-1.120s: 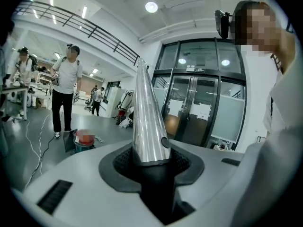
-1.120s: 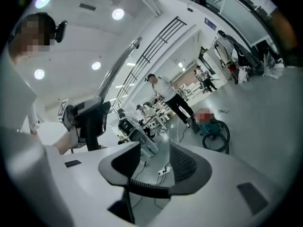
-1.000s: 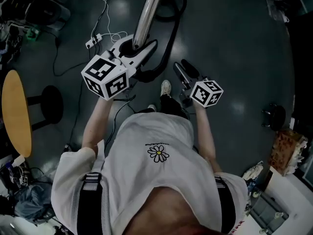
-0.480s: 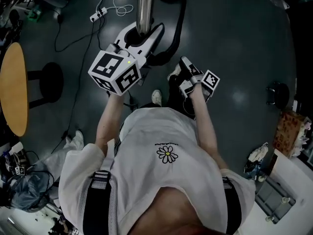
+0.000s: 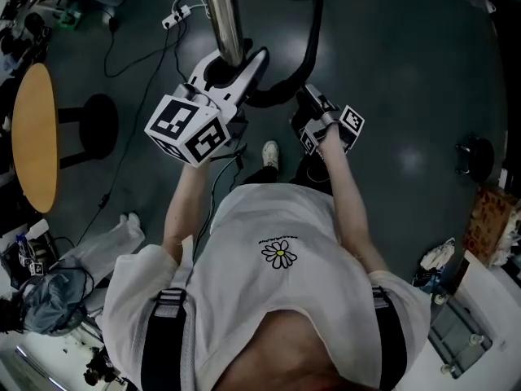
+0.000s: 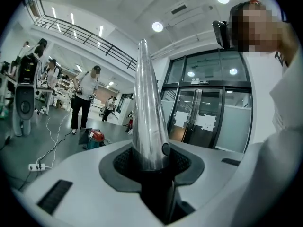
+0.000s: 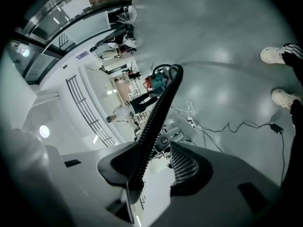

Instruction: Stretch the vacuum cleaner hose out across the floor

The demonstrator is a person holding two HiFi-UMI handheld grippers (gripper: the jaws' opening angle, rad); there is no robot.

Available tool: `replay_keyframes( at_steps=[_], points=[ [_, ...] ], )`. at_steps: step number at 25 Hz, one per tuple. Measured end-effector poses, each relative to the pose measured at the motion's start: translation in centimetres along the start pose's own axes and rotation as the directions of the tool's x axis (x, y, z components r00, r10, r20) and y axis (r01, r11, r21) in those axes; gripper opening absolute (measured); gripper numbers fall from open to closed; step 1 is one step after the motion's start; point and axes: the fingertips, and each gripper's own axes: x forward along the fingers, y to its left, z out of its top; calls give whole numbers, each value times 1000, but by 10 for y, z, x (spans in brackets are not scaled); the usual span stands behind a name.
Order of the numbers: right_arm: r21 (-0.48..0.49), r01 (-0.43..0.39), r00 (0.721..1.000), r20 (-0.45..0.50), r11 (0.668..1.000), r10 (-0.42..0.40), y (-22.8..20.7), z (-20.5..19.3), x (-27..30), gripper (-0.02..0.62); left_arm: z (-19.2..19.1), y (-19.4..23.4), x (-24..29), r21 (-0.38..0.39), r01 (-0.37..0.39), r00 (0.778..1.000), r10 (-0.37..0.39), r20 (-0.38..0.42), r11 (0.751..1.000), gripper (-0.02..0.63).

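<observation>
A shiny metal vacuum tube (image 5: 218, 15) rises from my left gripper (image 5: 230, 70), whose jaws are shut round it. In the left gripper view the tube (image 6: 149, 122) fills the space between both pads of that gripper (image 6: 151, 161). The black ribbed hose (image 5: 308, 43) curves from the tube's lower end past my right gripper (image 5: 308, 103) to a loop at the top edge. In the right gripper view the hose (image 7: 158, 115) lies along the left pad of that gripper (image 7: 154, 161), pinched low in the throat, and runs out to a red and teal machine (image 7: 155, 82).
A round wooden table (image 5: 32, 137) and a black stool (image 5: 98, 125) stand at the left. A power strip with thin cables (image 5: 181, 13) lies near the tube. My shoe (image 5: 271, 151) is below the grippers. People (image 6: 84, 98) stand far off in the hall.
The tube now leans left instead of right. My right gripper has risen and moved in toward the hose. The table and stool have slid rightward in the head view.
</observation>
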Motion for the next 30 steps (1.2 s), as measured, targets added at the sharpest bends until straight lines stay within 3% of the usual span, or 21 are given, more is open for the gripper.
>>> replay_keyframes(
  at_steps=[3, 7, 14, 18, 24, 30],
  points=[
    [14, -54, 998, -42, 998, 54, 19, -7, 5, 184, -5, 0, 1, 22, -24, 1000, 24, -11, 999, 127],
    [-35, -5, 993, -121, 999, 1, 18, -17, 20, 186, -7, -5, 4, -21, -29, 999, 29, 13, 999, 127],
    [84, 3, 982, -190, 996, 13, 7, -41, 39, 186, 7, -21, 6, 46, 0, 1000, -2, 30, 999, 127],
    [169, -68, 985, -143, 983, 92, 18, -39, 48, 187, 12, -27, 5, 41, 48, 998, -50, 50, 998, 127],
    [179, -89, 983, -146, 980, 116, 18, -37, 55, 186, 11, -26, 1, 40, 80, 995, -82, 48, 996, 129],
    [219, -169, 970, -139, 961, 202, 28, -44, 57, 187, 20, -27, -4, 20, 75, 993, -77, 90, 997, 129]
  ],
)
